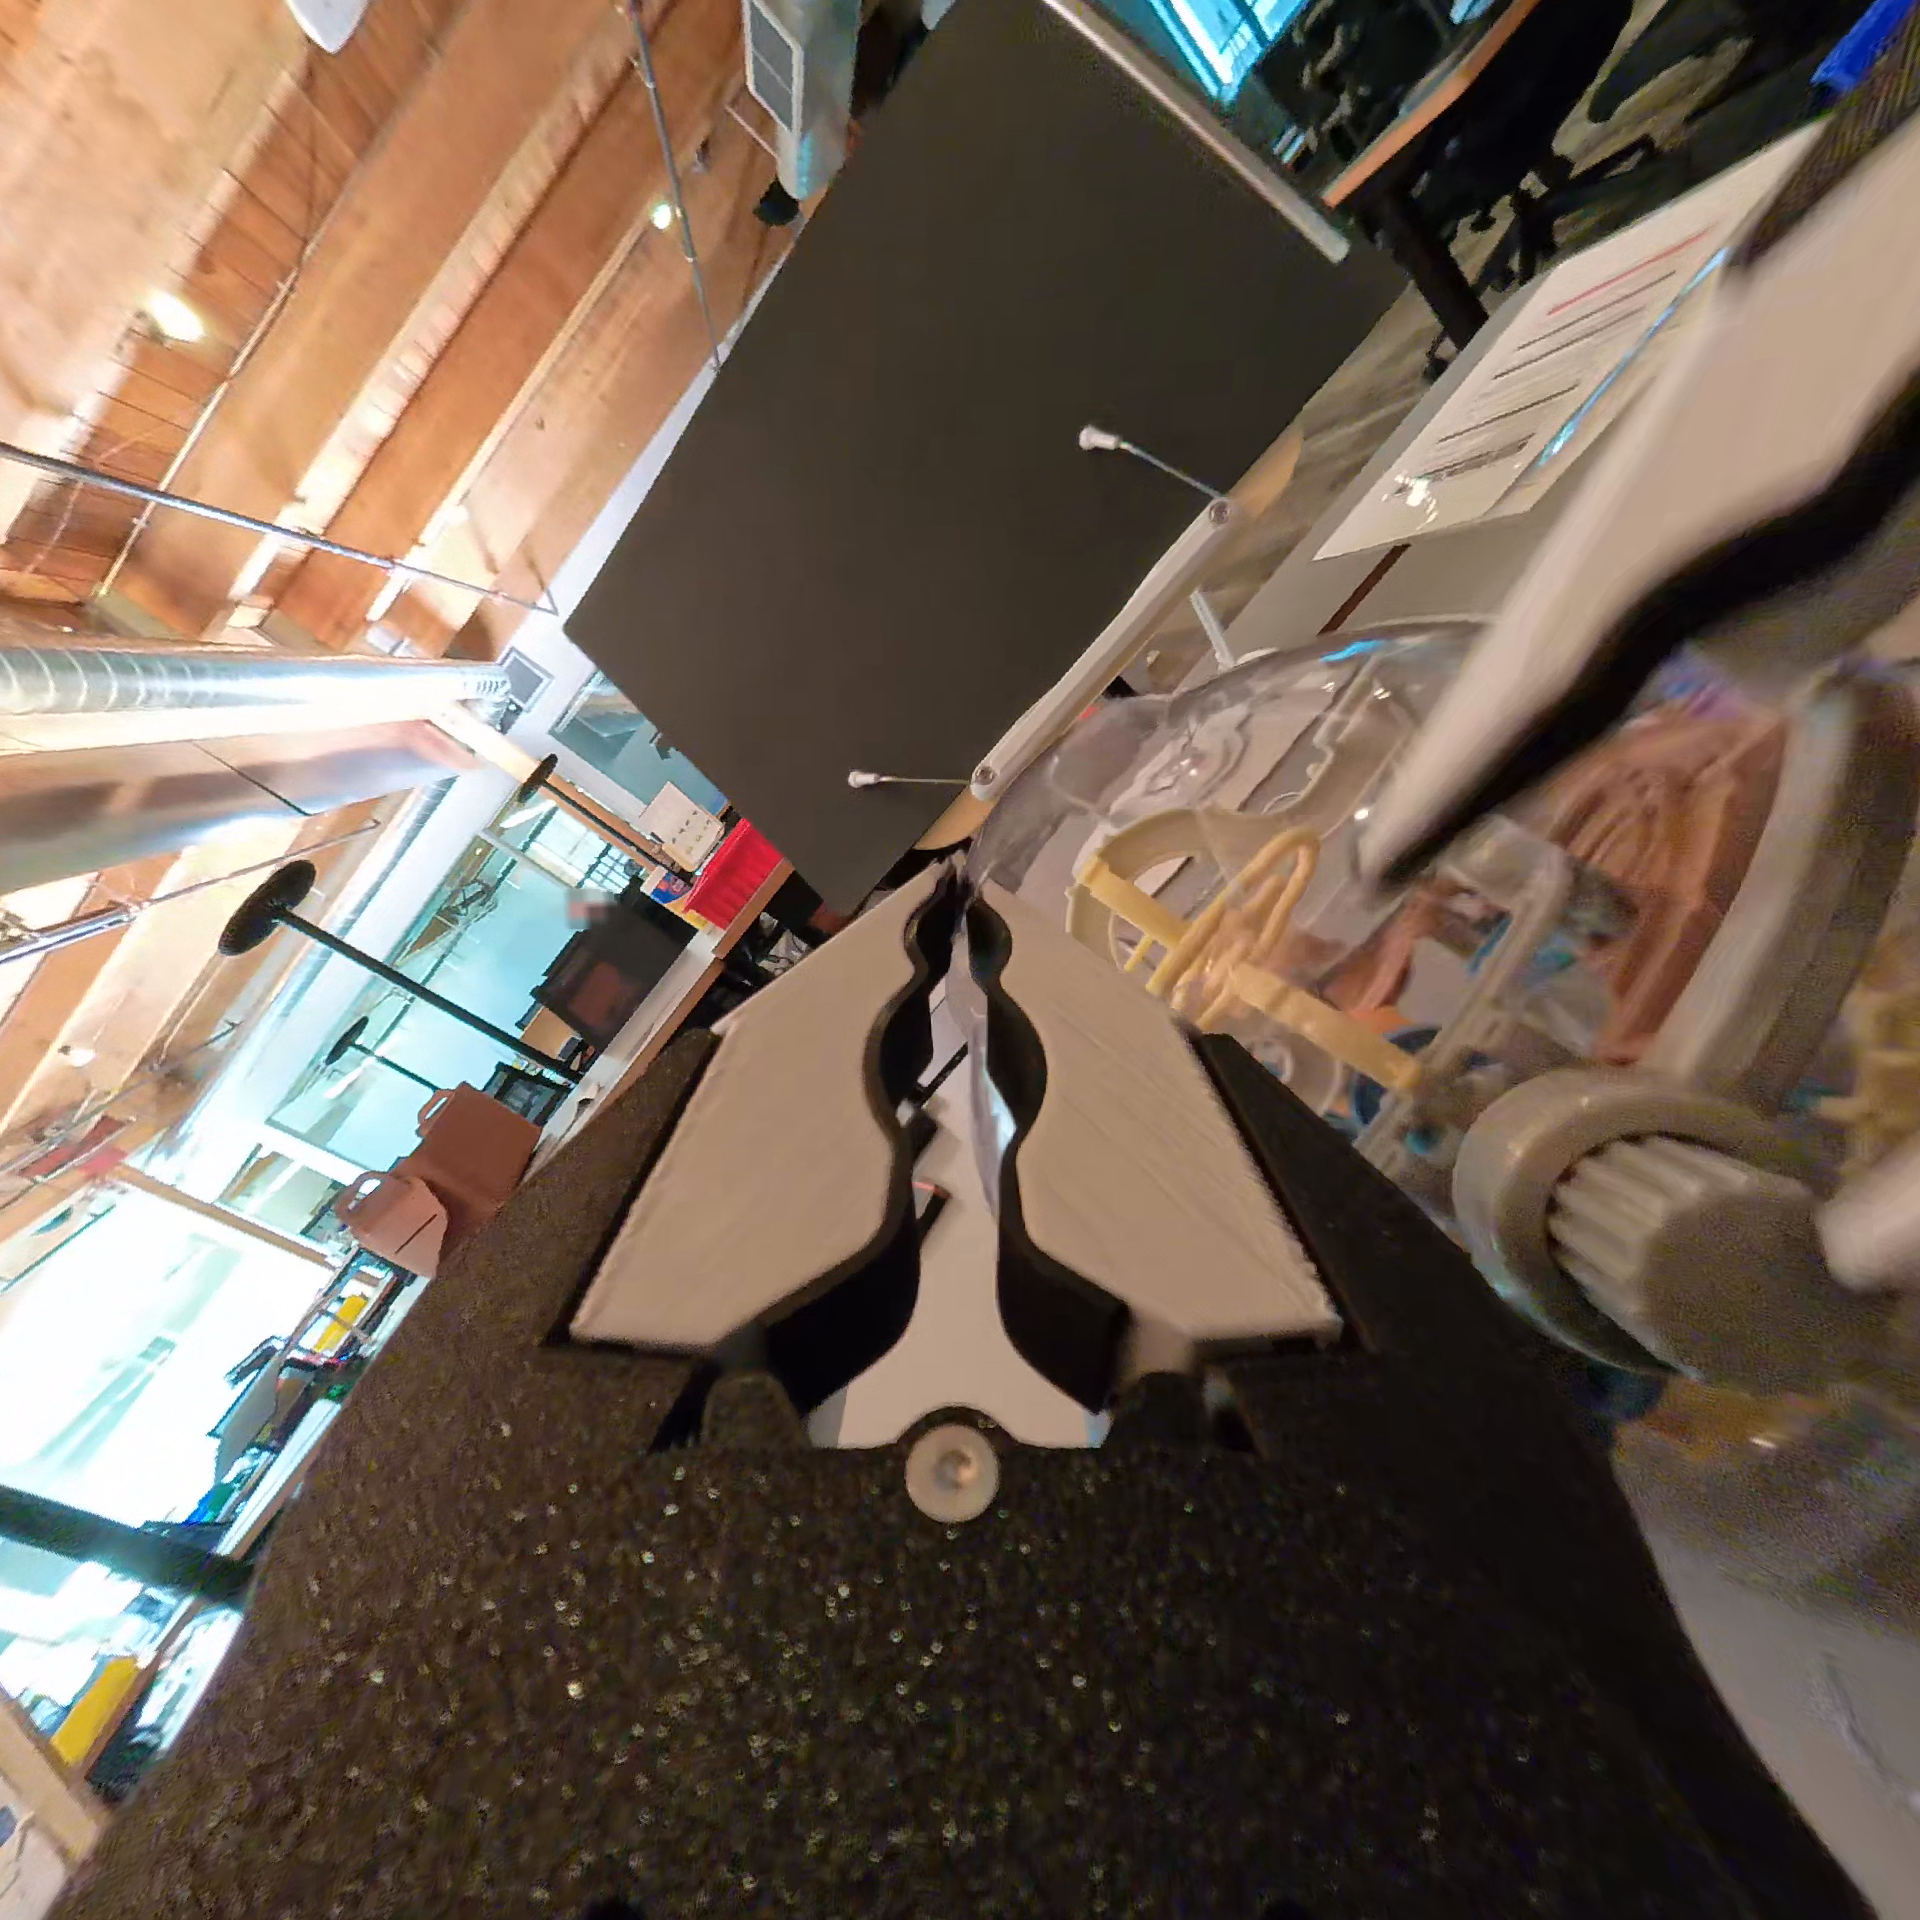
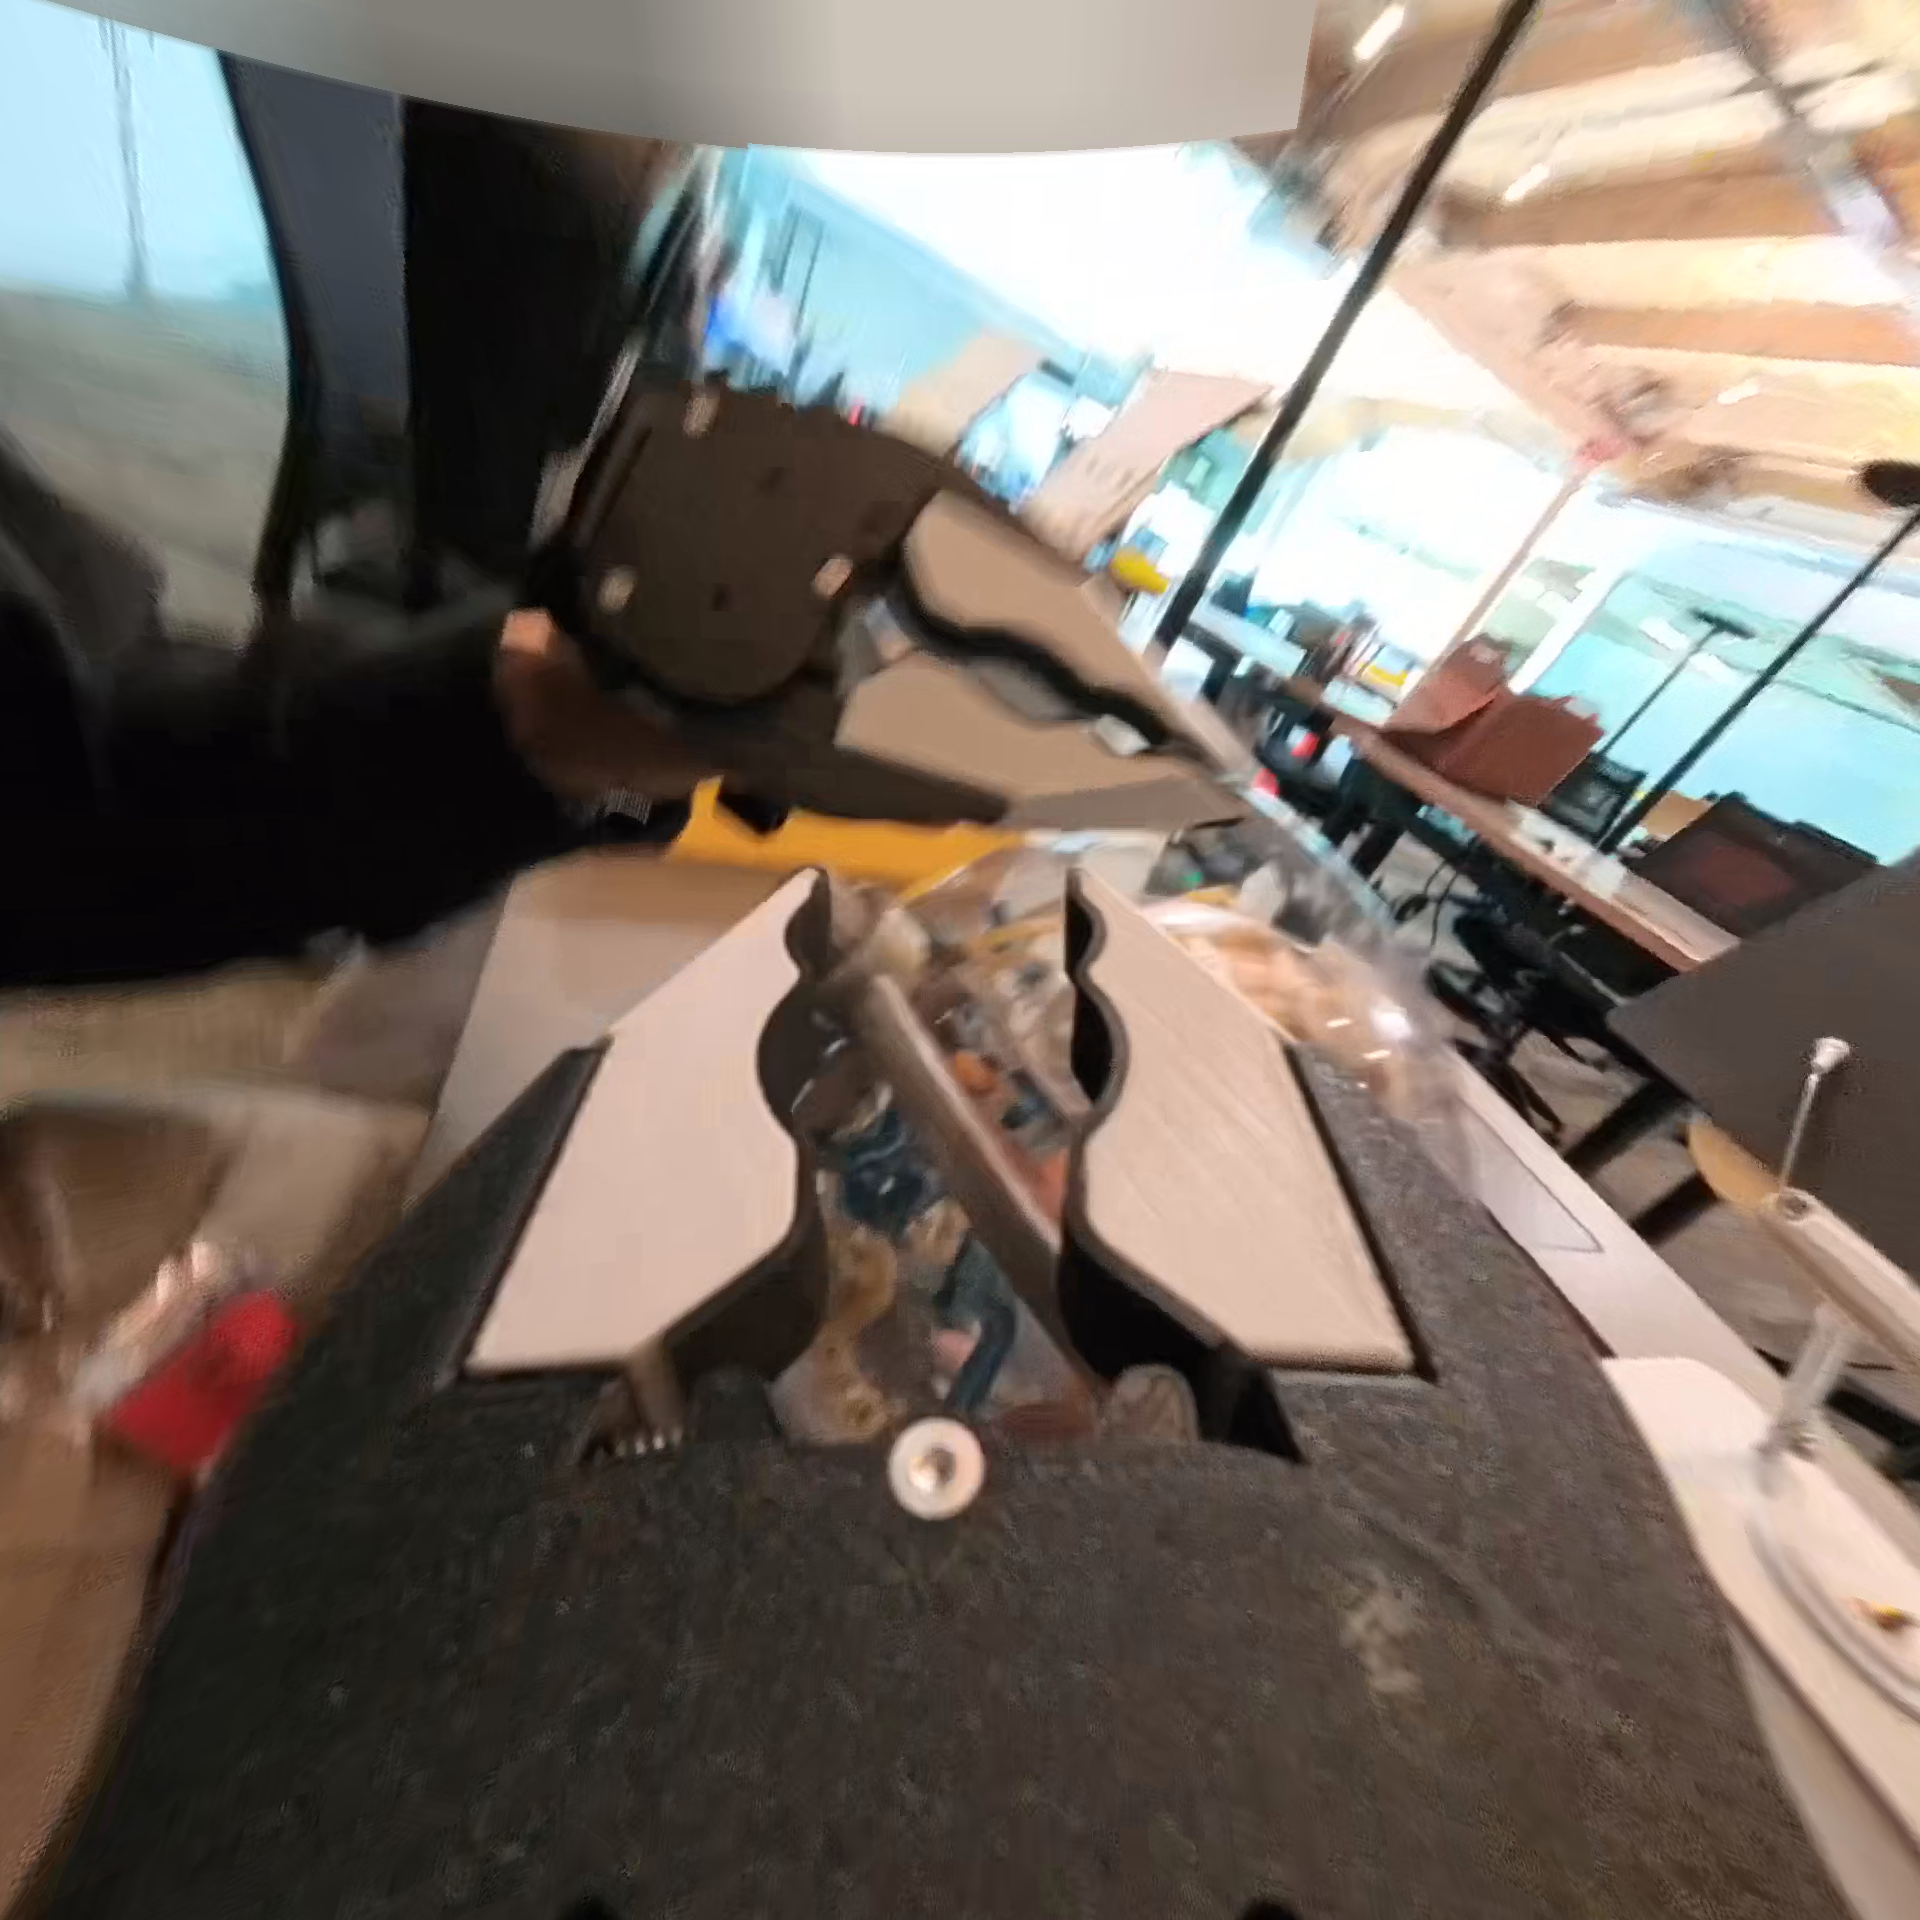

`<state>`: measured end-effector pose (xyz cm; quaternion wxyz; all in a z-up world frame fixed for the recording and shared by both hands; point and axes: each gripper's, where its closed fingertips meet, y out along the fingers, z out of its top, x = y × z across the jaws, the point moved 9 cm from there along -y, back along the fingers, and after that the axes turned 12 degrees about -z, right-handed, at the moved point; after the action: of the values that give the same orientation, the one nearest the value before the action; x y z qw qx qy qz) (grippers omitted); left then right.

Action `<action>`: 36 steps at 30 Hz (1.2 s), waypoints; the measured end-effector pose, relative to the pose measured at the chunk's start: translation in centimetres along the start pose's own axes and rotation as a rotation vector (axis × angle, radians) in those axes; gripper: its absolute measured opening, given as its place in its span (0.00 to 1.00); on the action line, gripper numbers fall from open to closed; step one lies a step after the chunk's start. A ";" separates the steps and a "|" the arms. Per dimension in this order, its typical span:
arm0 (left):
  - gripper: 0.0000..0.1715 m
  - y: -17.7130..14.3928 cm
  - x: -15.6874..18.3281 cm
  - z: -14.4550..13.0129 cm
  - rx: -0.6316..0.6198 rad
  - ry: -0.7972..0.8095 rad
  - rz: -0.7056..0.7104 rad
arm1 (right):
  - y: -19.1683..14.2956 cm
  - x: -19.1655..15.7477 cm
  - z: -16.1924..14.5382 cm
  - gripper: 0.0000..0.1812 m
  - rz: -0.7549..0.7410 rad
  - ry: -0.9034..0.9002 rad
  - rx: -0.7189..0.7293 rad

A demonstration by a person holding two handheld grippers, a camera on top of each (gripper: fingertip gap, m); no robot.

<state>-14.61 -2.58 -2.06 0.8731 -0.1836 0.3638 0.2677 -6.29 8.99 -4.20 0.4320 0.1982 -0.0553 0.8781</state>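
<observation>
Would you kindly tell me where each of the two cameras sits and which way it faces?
Left wrist view: on the left gripper, rolled sideways, facing a clear plastic bag whose edge its nearly shut fingers pinch; a black board stands behind.
Right wrist view: on the right gripper, facing the same bag lying between its parted fingers; the person's hand holds the left gripper beyond.
Shared: the bag and both grippers.

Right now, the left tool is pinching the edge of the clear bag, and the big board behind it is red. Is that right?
Not quite. The board behind the clear bag is black, not red, as the left wrist view shows. The left tool does pinch the bag's edge.
</observation>
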 end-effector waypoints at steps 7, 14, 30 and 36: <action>0.00 -0.7 -1.3 -1.7 -0.012 -0.129 -0.043 | -3.1 6.5 -2.5 0.05 -0.194 0.707 0.438; 0.00 -0.5 -2.3 -3.6 -0.058 -0.161 -0.021 | -3.6 6.8 -3.7 0.05 -0.373 0.538 0.366; 0.00 -0.1 -4.9 -9.1 -0.129 -0.395 -0.030 | -2.4 5.9 -6.3 0.05 -0.250 0.870 0.228; 0.00 0.1 -4.4 -8.9 -0.157 -0.338 -0.015 | -1.4 4.9 -6.6 0.06 -0.242 0.776 0.133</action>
<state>-22.07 -8.55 -4.79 0.9066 -0.2065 0.1887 0.3161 -9.83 15.21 -8.38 0.5071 -0.1150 0.1923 0.8322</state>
